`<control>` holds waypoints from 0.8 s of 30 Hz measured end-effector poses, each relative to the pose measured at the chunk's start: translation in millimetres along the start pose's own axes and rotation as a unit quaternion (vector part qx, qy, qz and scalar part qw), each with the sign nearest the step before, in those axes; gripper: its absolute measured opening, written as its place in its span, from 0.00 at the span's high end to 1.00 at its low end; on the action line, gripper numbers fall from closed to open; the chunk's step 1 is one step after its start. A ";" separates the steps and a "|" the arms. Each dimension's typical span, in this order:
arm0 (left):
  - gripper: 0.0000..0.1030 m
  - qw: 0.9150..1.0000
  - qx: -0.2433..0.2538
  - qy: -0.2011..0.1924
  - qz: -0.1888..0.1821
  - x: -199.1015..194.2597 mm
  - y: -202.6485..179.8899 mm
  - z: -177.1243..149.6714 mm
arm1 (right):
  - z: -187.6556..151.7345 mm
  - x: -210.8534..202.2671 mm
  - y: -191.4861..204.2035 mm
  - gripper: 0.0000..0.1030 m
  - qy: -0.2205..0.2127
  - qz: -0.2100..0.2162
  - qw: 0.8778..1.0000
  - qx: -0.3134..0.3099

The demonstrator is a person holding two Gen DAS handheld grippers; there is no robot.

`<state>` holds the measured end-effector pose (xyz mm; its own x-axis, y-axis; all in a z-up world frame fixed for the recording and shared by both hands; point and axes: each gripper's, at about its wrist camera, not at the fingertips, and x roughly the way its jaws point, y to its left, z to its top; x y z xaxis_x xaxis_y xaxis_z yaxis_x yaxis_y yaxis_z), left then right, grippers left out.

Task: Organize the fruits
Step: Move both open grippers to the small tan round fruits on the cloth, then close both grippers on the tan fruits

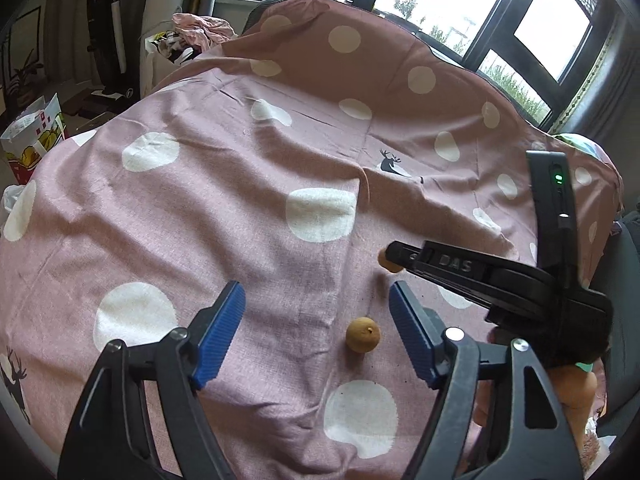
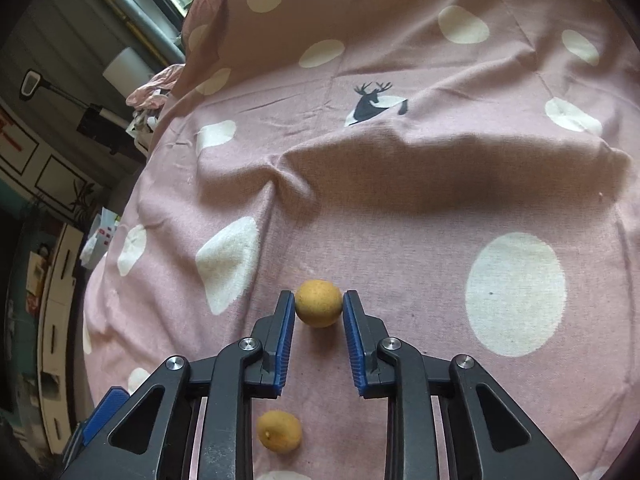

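Note:
Two small round tan fruits are on a pink dotted cloth (image 1: pixel 224 208). My right gripper (image 2: pixel 319 308) is shut on one fruit (image 2: pixel 319 303), held between its blue pads just over the cloth (image 2: pixel 400 208). In the left wrist view that fruit (image 1: pixel 389 263) peeks out behind the right gripper's black finger. The second fruit (image 1: pixel 363 335) lies loose on the cloth between my left gripper's blue pads; it also shows in the right wrist view (image 2: pixel 279 431), under the right gripper. My left gripper (image 1: pixel 318 312) is open and empty.
The cloth has white dots and a deer print (image 2: pixel 374 104), with a raised fold (image 2: pixel 440 160) across it. Past its left edge are a paper bag (image 1: pixel 34 136), a pile of clothes (image 1: pixel 200 32) and room furniture. Windows (image 1: pixel 460 4) stand behind.

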<state>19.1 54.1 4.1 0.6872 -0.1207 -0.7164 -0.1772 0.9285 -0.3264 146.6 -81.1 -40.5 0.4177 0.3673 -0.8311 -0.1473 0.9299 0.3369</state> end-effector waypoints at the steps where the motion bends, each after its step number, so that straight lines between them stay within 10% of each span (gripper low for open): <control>1: 0.30 1.000 0.003 -0.001 0.000 0.5 -2.2 -0.8 | -2.0 -7.4 -4.9 0.74 -0.004 0.002 1.000 0.001; 12: 0.49 0.995 0.063 0.070 -0.041 32.6 -37.4 -14.2 | -64.1 -104.6 -71.3 0.74 -0.024 -0.069 0.997 -0.009; 24: 0.60 0.994 0.048 0.085 -0.044 45.7 -32.4 -11.8 | -74.2 -91.9 -89.2 0.80 -0.016 -0.124 0.992 -0.008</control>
<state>48.0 14.3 -25.3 0.5674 -0.2529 -0.7836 -0.0483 0.9398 -0.3383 54.8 -196.4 -27.0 0.4709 0.1260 -0.8731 -0.0495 0.9920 0.1164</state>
